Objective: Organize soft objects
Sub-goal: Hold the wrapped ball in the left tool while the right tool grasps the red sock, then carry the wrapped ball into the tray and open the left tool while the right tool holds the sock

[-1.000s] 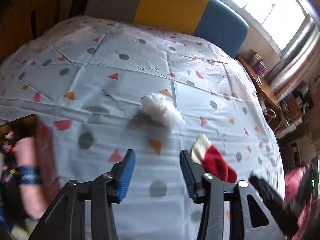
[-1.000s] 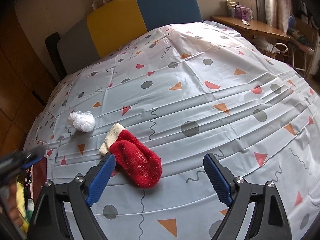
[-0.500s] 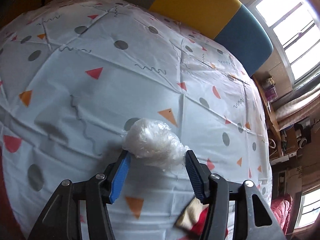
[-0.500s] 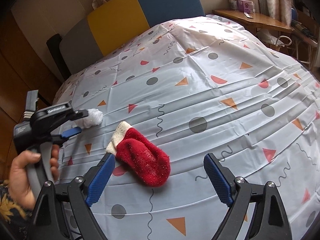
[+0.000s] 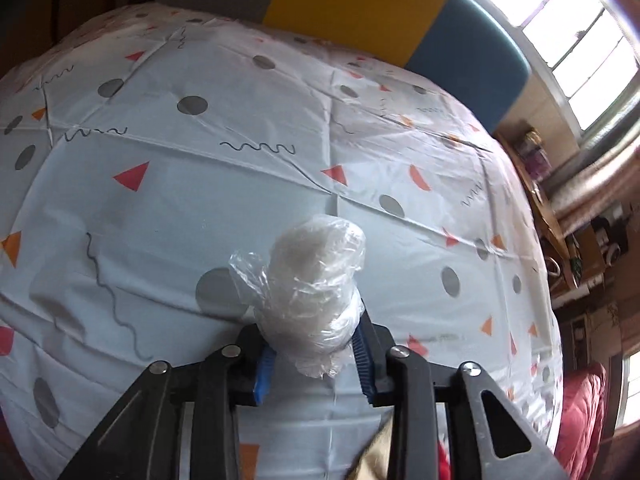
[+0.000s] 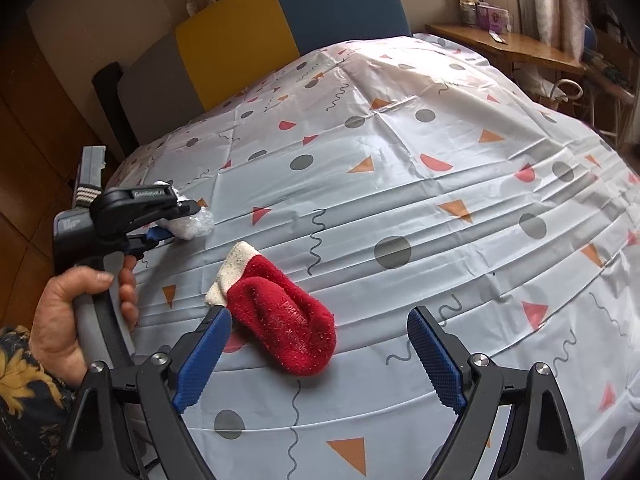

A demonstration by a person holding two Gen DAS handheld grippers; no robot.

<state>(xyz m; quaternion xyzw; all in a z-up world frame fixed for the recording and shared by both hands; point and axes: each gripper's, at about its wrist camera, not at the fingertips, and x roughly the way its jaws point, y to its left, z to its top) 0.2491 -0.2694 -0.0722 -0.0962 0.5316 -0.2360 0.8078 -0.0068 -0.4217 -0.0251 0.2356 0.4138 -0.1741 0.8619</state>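
Note:
A white soft bundle wrapped in clear plastic sits between the blue pads of my left gripper. Its jaws are closing and the pads squeeze the bundle's lower part. The right wrist view shows the same bundle at the far left, held just above the tablecloth. A red sock with a cream cuff lies flat on the cloth. My right gripper hangs open over the sock's toe end, and its left finger is beside the cuff. The pads do not touch the sock.
A person's hand grips the left tool's handle at the table's left edge. A grey, yellow and blue chair back stands behind the table. A wooden side table with small boxes is at the far right.
My left gripper came forward and down to the white bundle, and its jaws drew in around it until the pads squeezed it. The right gripper and the sock kept still.

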